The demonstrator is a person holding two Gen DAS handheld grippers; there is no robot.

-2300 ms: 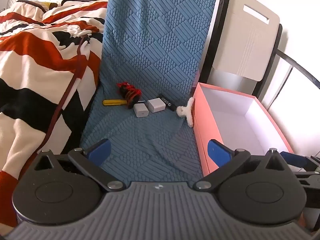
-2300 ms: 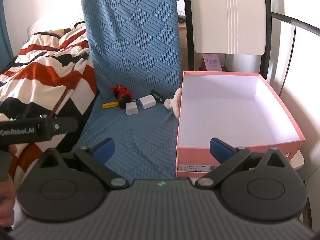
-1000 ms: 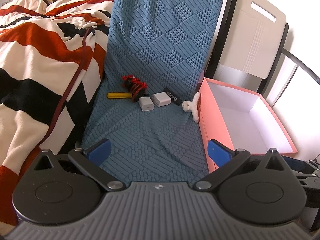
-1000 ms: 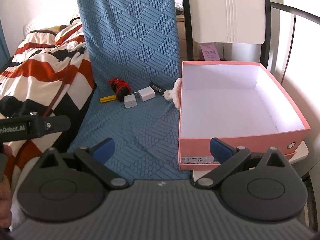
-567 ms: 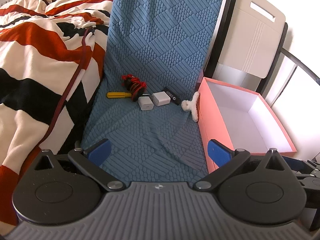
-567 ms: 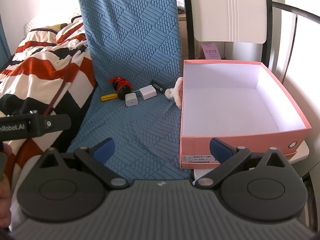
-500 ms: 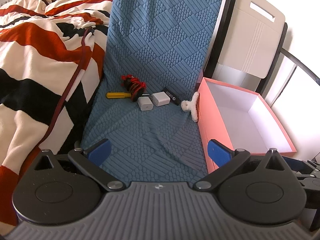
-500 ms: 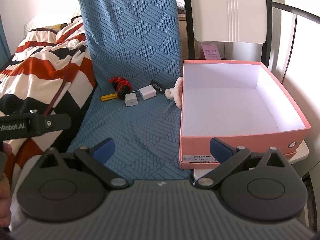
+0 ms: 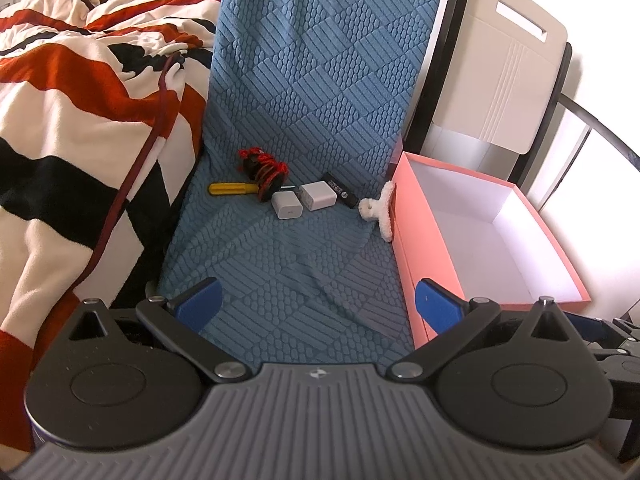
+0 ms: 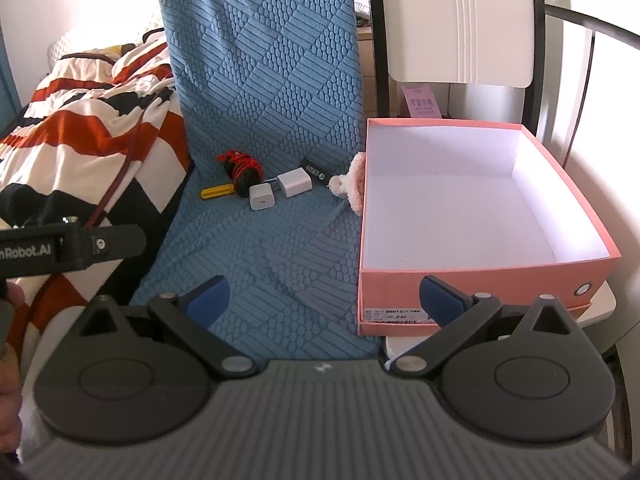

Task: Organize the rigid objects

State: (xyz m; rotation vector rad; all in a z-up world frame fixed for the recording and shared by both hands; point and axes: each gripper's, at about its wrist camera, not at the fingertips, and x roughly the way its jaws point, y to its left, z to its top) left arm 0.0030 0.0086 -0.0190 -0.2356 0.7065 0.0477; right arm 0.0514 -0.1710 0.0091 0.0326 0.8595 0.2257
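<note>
Small items lie in a row on the blue quilted cloth (image 9: 280,264): a yellow-handled tool (image 9: 231,188), a black spool wound with red cord (image 9: 262,168), two white charger cubes (image 9: 285,206) (image 9: 318,196), a black stick (image 9: 340,191) and a fluffy white hair clip (image 9: 380,212). The same chargers (image 10: 261,197) (image 10: 295,184) and clip (image 10: 352,184) show in the right wrist view. An empty pink box (image 10: 484,268) stands to their right. My left gripper (image 9: 316,304) and right gripper (image 10: 324,294) are both open, well short of the items, holding nothing.
A red, white and black striped blanket (image 9: 72,120) covers the bed on the left. A white folding chair (image 9: 508,80) leans behind the pink box (image 9: 404,240). The left gripper's black body (image 10: 68,248) crosses the right view's left edge.
Both views have shifted only slightly over the last second; the items and box stay where they were, and both grippers stay open.
</note>
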